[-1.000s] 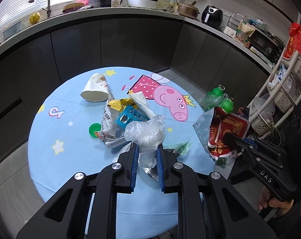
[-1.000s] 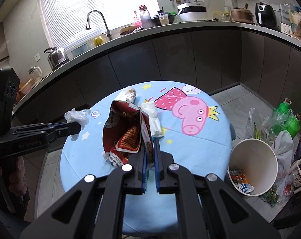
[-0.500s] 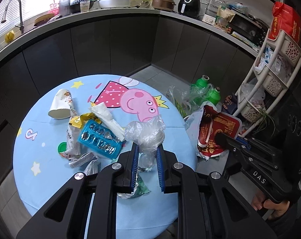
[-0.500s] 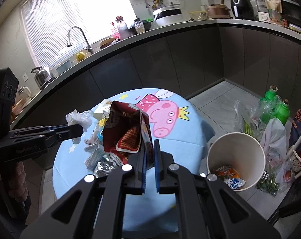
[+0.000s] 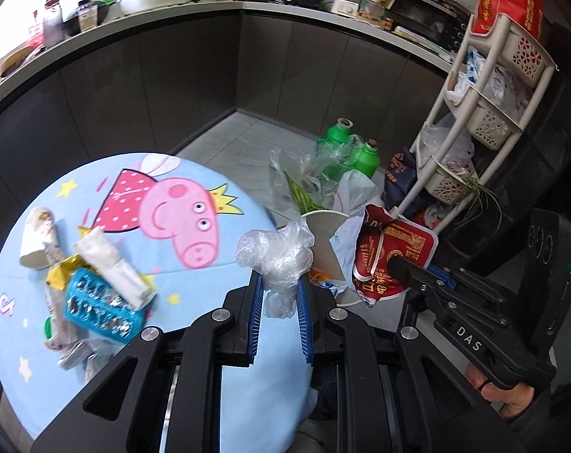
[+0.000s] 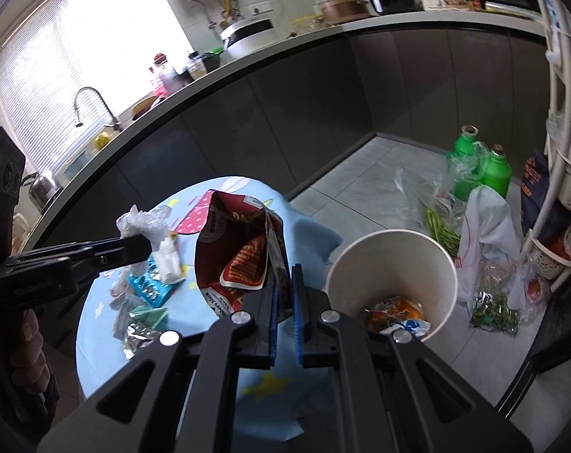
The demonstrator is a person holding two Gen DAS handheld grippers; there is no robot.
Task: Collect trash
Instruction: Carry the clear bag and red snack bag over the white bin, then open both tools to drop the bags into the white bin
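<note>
Two grippers up, both loaded: the left gripper [image 5: 279,294] has its blue pads clamped on a crumpled clear plastic bag [image 5: 276,251], and the right gripper [image 6: 285,302] is pinched tight on a red snack bag [image 6: 240,249]. Both loads hang over the near edge of the round table [image 5: 134,226], with its pale blue cartoon-pig cloth. Just beside that edge on the floor sits the white paper bin [image 6: 391,264], wrappers already at its bottom. On the cloth lie a blue blister tray [image 5: 100,309], a white tissue wad [image 5: 111,264] across it and a tipped paper cup [image 5: 38,236]. Farther out, two green bottles [image 6: 481,162] stand on grey tile near a white basket rack [image 5: 493,87]. Beyond, dark cabinets curve under a cluttered counter [image 6: 285,49].
</note>
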